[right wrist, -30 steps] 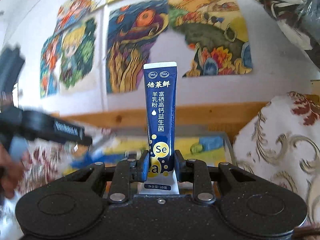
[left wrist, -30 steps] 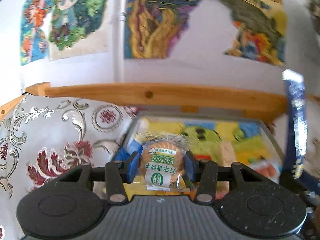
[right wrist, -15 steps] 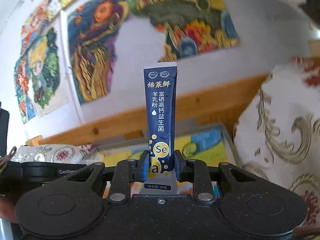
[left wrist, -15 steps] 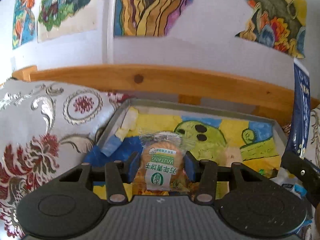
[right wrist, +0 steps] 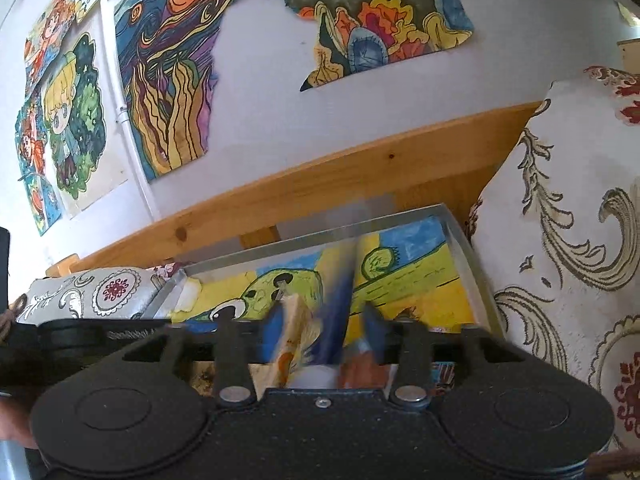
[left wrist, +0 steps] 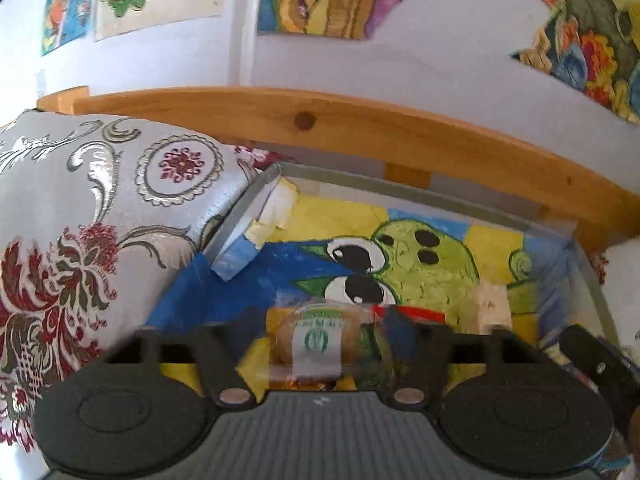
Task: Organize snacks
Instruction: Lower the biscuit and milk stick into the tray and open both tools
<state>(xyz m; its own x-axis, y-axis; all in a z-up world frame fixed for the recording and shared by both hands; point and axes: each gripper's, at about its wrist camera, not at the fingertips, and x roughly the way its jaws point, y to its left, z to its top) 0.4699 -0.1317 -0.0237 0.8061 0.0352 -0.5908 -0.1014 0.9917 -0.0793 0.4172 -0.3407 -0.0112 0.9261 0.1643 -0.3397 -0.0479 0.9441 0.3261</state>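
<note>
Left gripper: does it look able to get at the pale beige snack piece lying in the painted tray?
Probably yes. The left gripper stands open over the painted tray, the round biscuit packet apparently loose between its jaws; the pale beige snack piece lies just right of it, uncovered.

The tray (left wrist: pixel 256 208) is wedged between two cushions (left wrist: pixel 100 216), backed by a wooden rail (left wrist: pixel 360 128); drawings (right wrist: pixel 168 80) are hung above.

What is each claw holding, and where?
Nothing, it seems. The left claw stands open around the loose cookie packet, the right claw open around the blurred blue sachet.
</note>
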